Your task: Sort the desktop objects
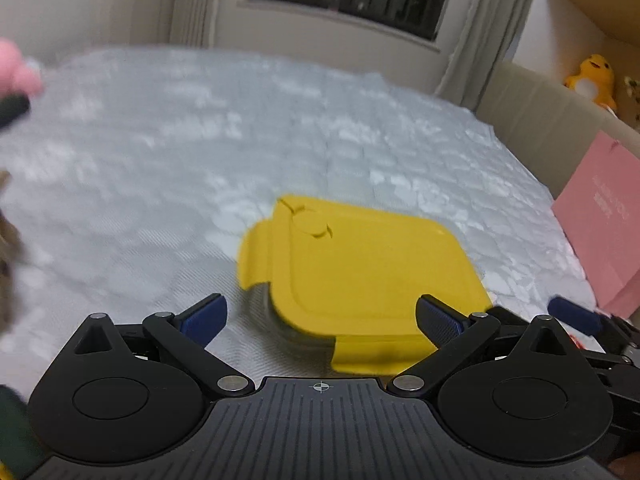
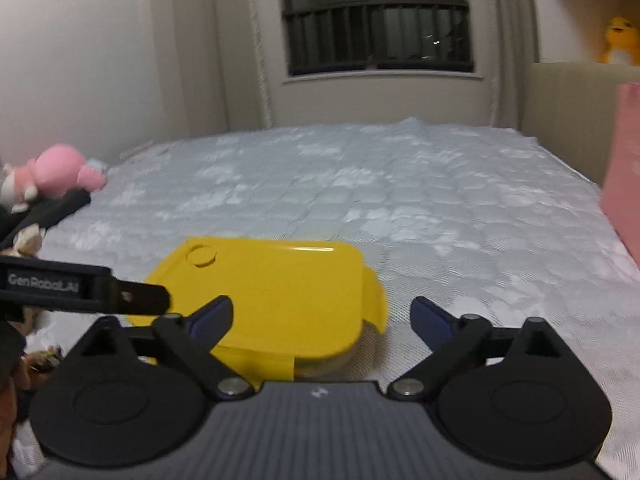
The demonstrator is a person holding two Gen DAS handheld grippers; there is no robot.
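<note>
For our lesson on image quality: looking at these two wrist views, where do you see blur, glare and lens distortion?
Left wrist view: motion blur smears the yellow lidded box and the bed cover, while the left gripper stays sharp. Right wrist view: softer blur overall, a glare streak along the box lid's far edge, and the window frame bows from the fisheye lens.

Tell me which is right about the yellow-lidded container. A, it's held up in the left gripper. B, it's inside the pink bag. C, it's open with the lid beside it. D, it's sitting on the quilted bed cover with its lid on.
D: the yellow-lidded container rests on the quilted bed cover, lid closed, with both the left gripper and right gripper open.
</note>
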